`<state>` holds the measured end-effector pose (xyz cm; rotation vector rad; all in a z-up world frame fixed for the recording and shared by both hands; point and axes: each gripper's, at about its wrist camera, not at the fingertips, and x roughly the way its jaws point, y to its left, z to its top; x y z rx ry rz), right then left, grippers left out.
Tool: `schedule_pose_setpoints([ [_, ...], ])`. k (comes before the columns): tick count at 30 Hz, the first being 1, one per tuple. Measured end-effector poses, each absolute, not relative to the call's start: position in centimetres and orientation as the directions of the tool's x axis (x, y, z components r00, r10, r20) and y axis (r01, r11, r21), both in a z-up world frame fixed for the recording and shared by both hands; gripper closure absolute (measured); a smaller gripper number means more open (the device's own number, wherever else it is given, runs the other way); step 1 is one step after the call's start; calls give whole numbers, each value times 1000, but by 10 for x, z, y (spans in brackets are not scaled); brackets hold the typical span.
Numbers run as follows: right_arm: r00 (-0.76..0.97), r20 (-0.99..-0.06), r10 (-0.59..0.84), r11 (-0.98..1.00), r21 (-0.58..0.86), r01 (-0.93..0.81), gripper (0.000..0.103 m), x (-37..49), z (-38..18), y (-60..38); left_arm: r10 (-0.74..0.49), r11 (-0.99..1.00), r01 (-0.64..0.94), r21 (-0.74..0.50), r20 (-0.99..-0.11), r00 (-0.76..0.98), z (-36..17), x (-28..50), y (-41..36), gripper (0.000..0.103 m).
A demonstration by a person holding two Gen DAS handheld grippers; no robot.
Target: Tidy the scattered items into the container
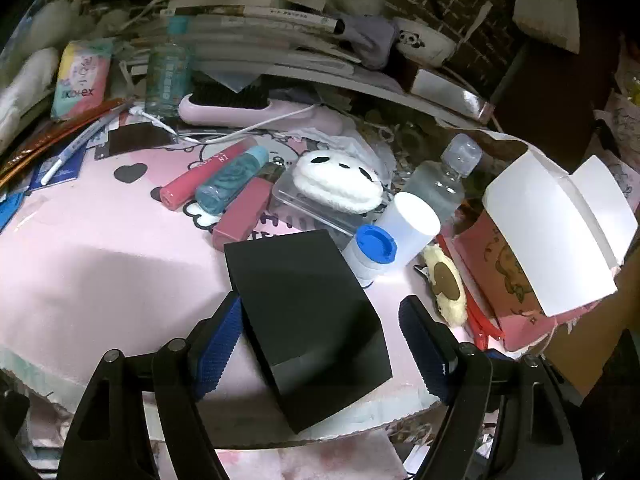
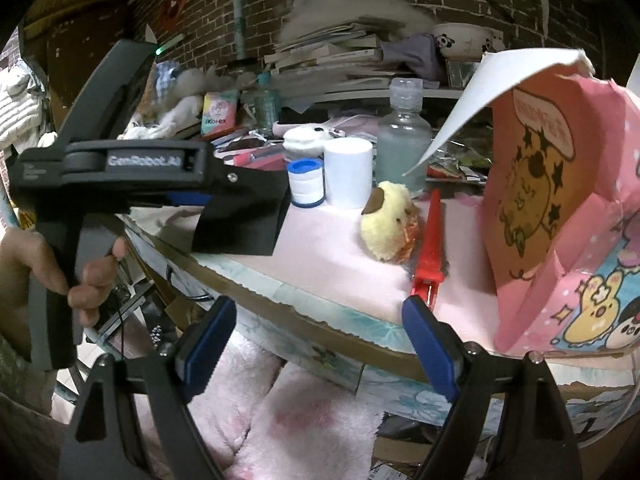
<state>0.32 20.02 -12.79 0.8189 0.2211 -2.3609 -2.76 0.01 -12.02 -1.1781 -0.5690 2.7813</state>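
left gripper [image 1: 320,344]: jaws spread wide either side of the black box [image 1: 308,320]; left pad looks touching or nearly so, right pad clearly apart. Not pinching yet. Prob. lined up this way so a squeeze takes the box across its narrow sides.
black box: near edge of desk [image 1: 100,264], corner overhanging the rim; likely the easiest first pick since it sits clear of the clutter behind.
right gripper [image 2: 316,344]: jaws spread, nothing between them; hangs off the near edge of the desk, aimed toward the container, well short of any item. Looks like it's waiting.
container: pink cartoon box [image 2: 560,216] at right end of desk, tilted w/ opening facing left toward the items, white flap [image 2: 492,80] lifted above, so things can go in sideways.
other loose items: yellow plush [image 2: 390,224] + red clip [image 2: 430,240] just left of container; blue-cap jar [image 2: 306,182], white cylinder [image 2: 348,172], clear bottle [image 2: 404,136] grouped behind; pink tubes [image 1: 208,176] farther left.
far side: book stack [image 1: 248,20], panda bowl [image 1: 424,40]; prob. not part of the tidy.
progress: early, can't tell if anything is inside the container.
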Motion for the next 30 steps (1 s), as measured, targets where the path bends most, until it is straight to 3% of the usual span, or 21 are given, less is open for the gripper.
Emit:
schedule_pose_setpoints([
  [10, -608, -602, -517, -792, 66, 607, 20, 2, -127, 205, -2, -991, 89, -100, -657, -754, -130, -20, 34, 27],
  [15, -609, -600, -518, -793, 70, 606, 20, 3, -128, 205, -70, -993, 117, -32, -632, -772, -133, -20, 40, 29],
  [17, -610, -600, -518, -793, 69, 605, 20, 3, -128, 205, -67, -992, 116, -38, -627, -776, -133, -20, 38, 39],
  [18, -610, -599, -518, -793, 70, 605, 20, 3, -128, 205, -63, -993, 111, -39, -622, -781, -131, -19, 37, 56],
  [20, -611, -598, -518, -794, 72, 603, 19, 3, -128, 205, -72, -994, 107, -20, -616, -784, -128, -17, 35, 65],
  [23, -612, -596, -519, -796, 76, 600, 19, 3, -128, 205, -42, -996, 79, -32, -628, -777, -125, -16, 29, 68],
  [26, -613, -595, -521, -797, 81, 599, 19, 3, -127, 205, -8, -995, 68, -69, -638, -770, -122, -13, 19, 66],
  [27, -613, -594, -521, -797, 81, 599, 19, 4, -127, 205, -12, -993, 82, -80, -640, -769, -121, -10, 16, 60],
  [28, -613, -594, -520, -797, 81, 598, 19, 4, -127, 205, -18, -991, 99, -92, -637, -771, -120, -7, 13, 42],
  [30, -612, -594, -521, -796, 81, 599, 19, 3, -127, 204, -49, -981, 155, -114, -628, -776, -118, -1, 10, 19],
])
